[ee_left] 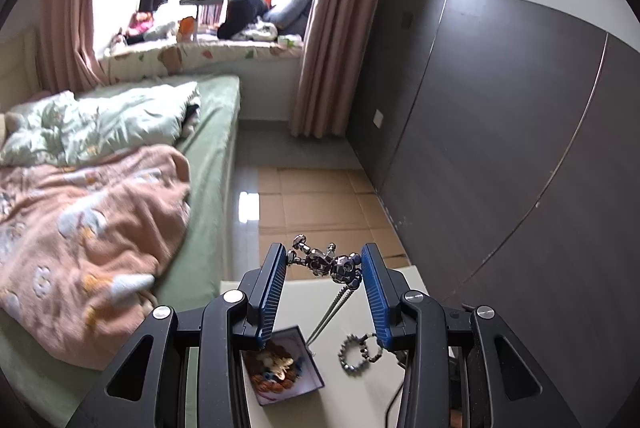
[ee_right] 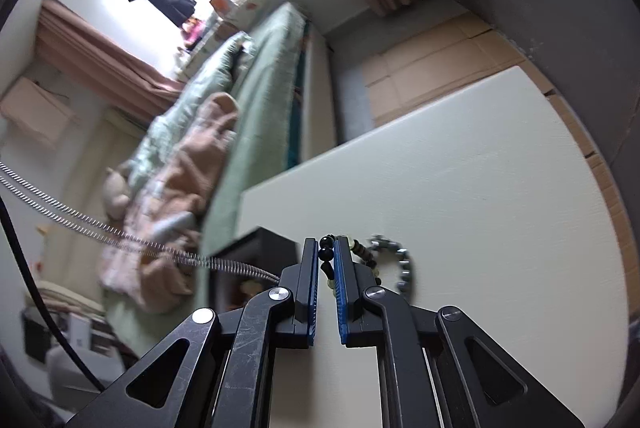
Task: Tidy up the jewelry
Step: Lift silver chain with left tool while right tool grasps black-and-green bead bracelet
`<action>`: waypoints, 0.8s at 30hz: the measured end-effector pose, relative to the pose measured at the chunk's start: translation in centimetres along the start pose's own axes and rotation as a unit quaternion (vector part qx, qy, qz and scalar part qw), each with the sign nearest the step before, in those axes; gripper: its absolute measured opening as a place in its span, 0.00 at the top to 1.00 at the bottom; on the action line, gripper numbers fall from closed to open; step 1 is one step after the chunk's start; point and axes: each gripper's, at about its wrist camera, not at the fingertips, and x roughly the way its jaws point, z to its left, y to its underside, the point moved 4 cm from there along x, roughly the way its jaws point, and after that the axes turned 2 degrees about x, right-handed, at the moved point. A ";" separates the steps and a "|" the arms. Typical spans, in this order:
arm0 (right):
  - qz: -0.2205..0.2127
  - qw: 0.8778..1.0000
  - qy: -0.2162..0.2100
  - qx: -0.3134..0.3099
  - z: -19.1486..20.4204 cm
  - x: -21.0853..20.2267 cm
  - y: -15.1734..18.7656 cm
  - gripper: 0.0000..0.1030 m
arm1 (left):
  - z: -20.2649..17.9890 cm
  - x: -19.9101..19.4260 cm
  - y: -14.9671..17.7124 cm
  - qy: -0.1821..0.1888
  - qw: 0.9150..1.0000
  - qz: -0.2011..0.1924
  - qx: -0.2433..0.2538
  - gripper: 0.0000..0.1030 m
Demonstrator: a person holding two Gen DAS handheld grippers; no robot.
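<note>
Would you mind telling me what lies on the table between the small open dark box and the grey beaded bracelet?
In the left wrist view, only the silver chain hanging from the left gripper's metal figure pendant crosses between the box and the bracelet.

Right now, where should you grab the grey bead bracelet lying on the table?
Probably best on the far arc of the grey bead bracelet, coming down from above with one finger inside the ring and one outside. It lies flat on the white table, and its near side tangles with the dark beaded strand the right gripper pinches.
</note>
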 end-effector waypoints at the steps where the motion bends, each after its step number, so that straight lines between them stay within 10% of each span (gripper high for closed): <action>1: -0.003 1.000 -0.008 0.003 0.1 -0.3 0.0 0.91 | 0.0 -0.3 -0.3 -0.001 1.000 -0.003 0.001 0.61; 24: 0.010 1.000 -0.016 -0.003 2.2 1.7 0.7 0.91 | -0.4 -2.1 -3.4 -0.009 0.999 -0.029 0.017 0.61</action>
